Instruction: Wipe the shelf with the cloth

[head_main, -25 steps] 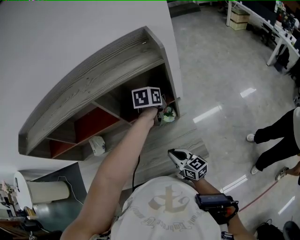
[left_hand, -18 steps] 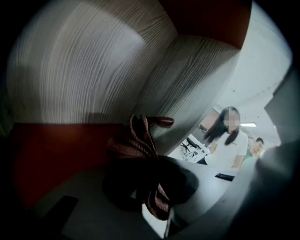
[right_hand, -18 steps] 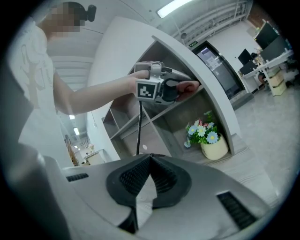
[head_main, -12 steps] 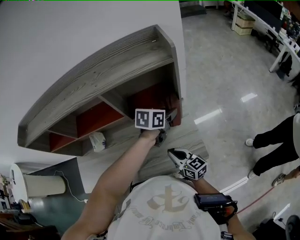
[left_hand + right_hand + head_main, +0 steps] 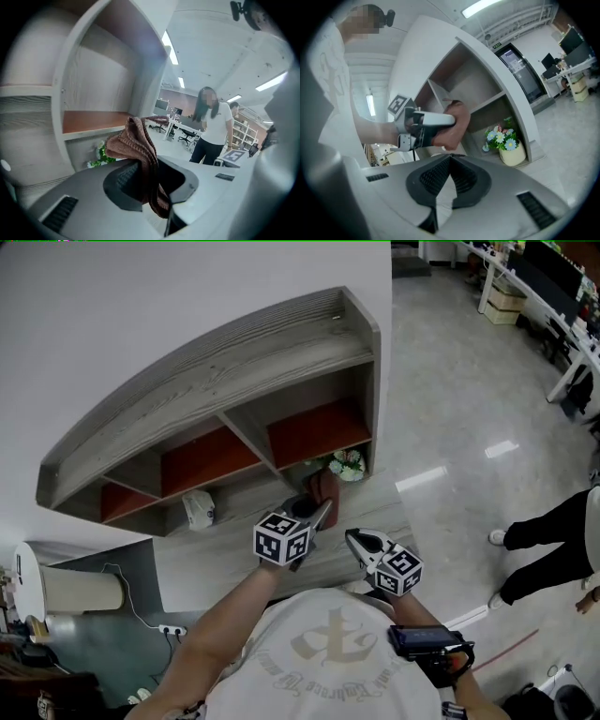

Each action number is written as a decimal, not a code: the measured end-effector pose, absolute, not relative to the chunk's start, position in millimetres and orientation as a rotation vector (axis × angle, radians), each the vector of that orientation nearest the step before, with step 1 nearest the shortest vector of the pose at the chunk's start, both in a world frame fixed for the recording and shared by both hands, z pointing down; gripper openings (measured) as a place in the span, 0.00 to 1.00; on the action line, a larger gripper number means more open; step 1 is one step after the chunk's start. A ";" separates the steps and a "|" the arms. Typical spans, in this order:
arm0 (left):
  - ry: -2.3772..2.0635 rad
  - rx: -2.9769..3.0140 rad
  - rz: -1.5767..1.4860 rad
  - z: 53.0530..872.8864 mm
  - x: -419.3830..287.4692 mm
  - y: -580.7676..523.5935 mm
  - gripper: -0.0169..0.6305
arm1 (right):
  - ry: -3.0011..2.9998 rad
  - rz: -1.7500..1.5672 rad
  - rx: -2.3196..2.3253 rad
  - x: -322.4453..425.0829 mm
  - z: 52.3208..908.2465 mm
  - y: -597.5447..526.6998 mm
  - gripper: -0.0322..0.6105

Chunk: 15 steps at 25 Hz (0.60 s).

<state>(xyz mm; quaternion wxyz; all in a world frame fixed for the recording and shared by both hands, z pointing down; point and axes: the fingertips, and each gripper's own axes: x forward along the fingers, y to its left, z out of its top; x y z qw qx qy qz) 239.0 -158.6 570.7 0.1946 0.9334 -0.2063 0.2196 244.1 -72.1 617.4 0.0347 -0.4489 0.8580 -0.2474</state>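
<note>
Cloth [image 5: 136, 145], brown and knitted, is clamped between the jaws of the left gripper [image 5: 152, 187]. It bunches above them and hangs down through the gap. In the head view the left gripper [image 5: 317, 512] is held out in front of the grey wooden shelf [image 5: 234, 371], outside its compartments. The cloth [image 5: 325, 488] sits over the shelf's lower board, just below the right-hand compartment with the red-brown back. Whether the cloth touches the board cannot be told.

A small pot of flowers [image 5: 345, 465] stands at the right end of that board, near the cloth. The right gripper view shows the same pot [image 5: 508, 143] with blue and white blooms. A small white object [image 5: 197, 509] lies further left on the board, well apart from the cloth.

The right gripper [image 5: 450, 161] is clenched, its jaws pressed together with nothing between them. In the head view it [image 5: 354, 542] is just beside the left gripper, close to the person's chest. Another person [image 5: 553, 540] stands on the shiny floor [image 5: 450, 399] to the right.
</note>
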 end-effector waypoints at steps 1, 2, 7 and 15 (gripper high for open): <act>-0.600 2.621 0.604 572.0 229.0 -156.0 0.16 | 2.641 -0.754 -1.378 244.6 615.9 -73.4 0.06; -0.621 2.622 0.591 573.3 219.2 -153.6 0.16 | 2.646 -0.747 -1.375 244.5 614.3 -74.6 0.06; -0.750 2.583 0.496 580.0 169.8 -146.3 0.16 | 2.691 -0.709 -1.341 237.5 605.5 -81.2 0.06; -0.947 2.541 0.450 595.7 99.7 -136.7 0.16 | 2.782 -0.630 -1.273 216.1 594.0 -92.8 0.05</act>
